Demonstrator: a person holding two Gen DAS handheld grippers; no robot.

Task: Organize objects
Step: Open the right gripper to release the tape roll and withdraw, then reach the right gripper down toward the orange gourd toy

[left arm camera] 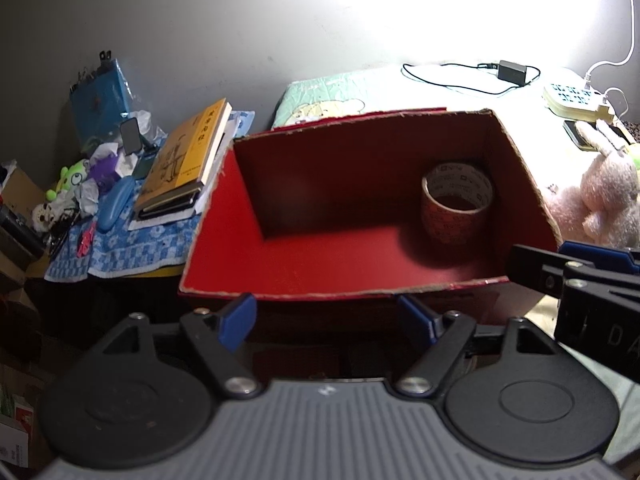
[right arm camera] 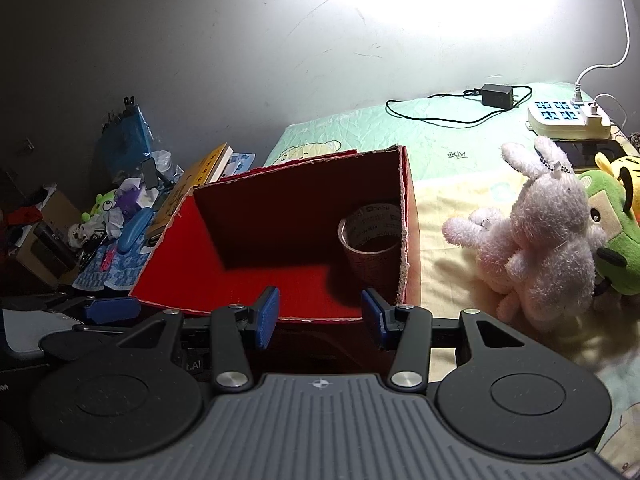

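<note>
A red cardboard box (left arm camera: 224, 240) (right arm camera: 172, 264) lies open-topped on the bed, just beyond both grippers. A roll of printed tape (left arm camera: 458, 200) (right arm camera: 372, 240) stands inside it against the right wall. My left gripper (left arm camera: 328, 320) is open in front of the box's near rim, with nothing between its blue pads. My right gripper (right arm camera: 320, 316) is also open and empty at the near rim, below the tape. A pink plush rabbit (right arm camera: 540, 240) (left arm camera: 604, 196) lies on the bed to the right of the box, beside a green plush (right arm camera: 612, 232) and a yellow one (right arm camera: 624, 168).
A power strip (right arm camera: 560, 120) and a black charger (right arm camera: 496, 94) with its cord lie at the back of the bed. To the left, a cluttered side table holds books (left arm camera: 188, 160), a blue case (left arm camera: 116, 204), small toys and a patterned cloth (left arm camera: 132, 248).
</note>
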